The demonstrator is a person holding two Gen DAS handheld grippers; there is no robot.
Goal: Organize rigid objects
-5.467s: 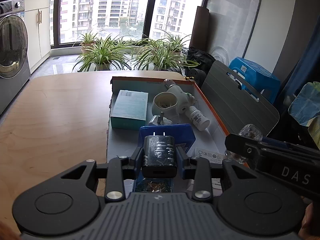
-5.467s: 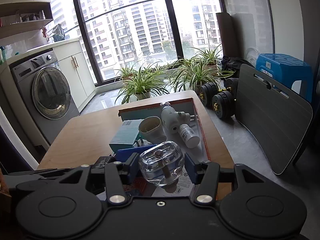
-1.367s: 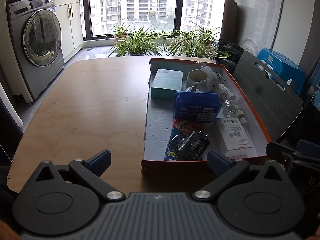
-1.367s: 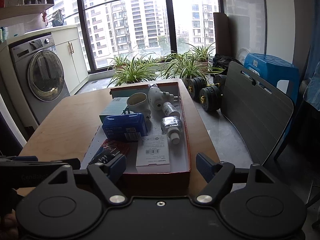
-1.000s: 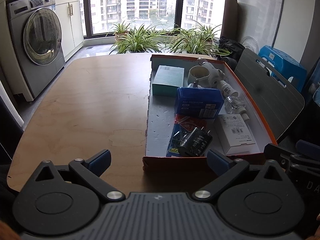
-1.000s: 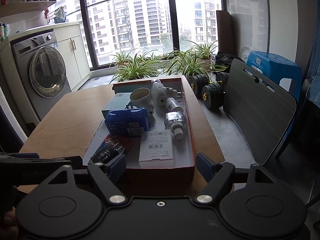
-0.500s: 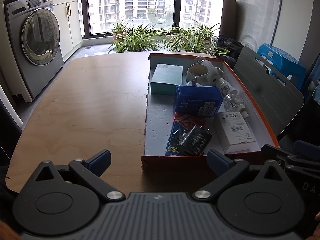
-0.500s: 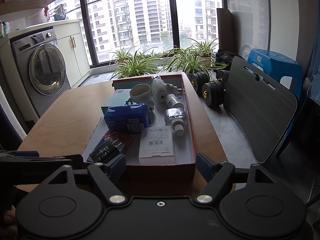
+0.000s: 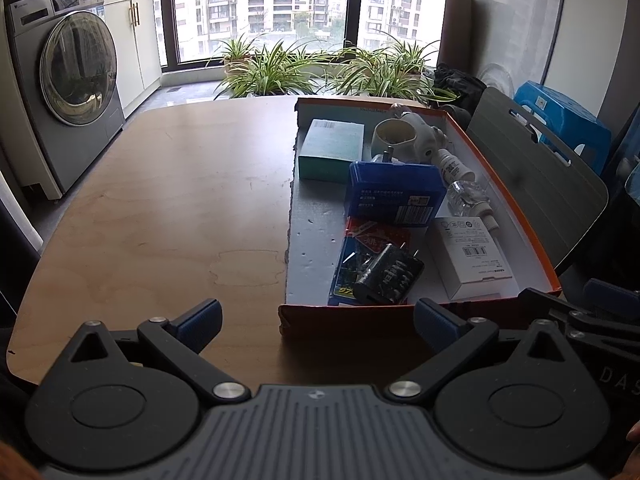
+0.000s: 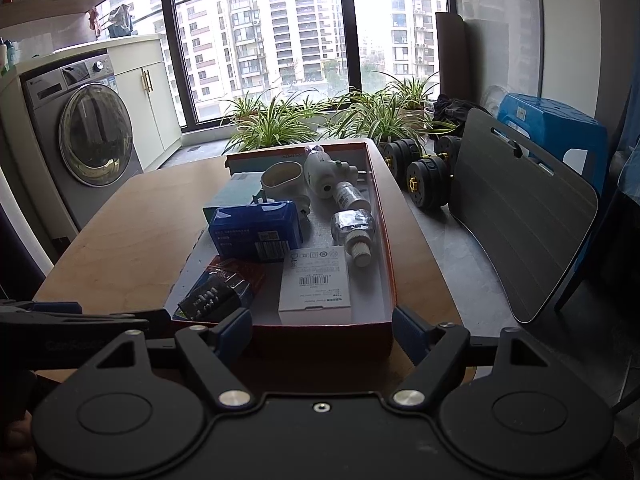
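An orange-rimmed box (image 9: 516,216) (image 10: 386,240) on the wooden table (image 9: 180,200) holds a teal box (image 9: 332,150), a white cup (image 9: 394,140), a blue box (image 9: 396,196) (image 10: 256,232), a glass bottle (image 9: 466,196) (image 10: 354,228), a white carton (image 9: 472,256) (image 10: 316,276) and a black charger (image 9: 390,274) (image 10: 212,296). My left gripper (image 9: 318,318) is open and empty, just short of the box's near edge. My right gripper (image 10: 322,330) is open and empty at the same near edge.
A washing machine (image 9: 68,80) stands at the left. Potted plants (image 9: 320,68) line the window. A grey board (image 10: 520,216), dumbbells (image 10: 424,172) and a blue stool (image 10: 552,124) are right of the table.
Earlier my left gripper held the charger and my right held the glass bottle; both now lie in the box. Both grippers have opened and drawn back to the box's near edge.
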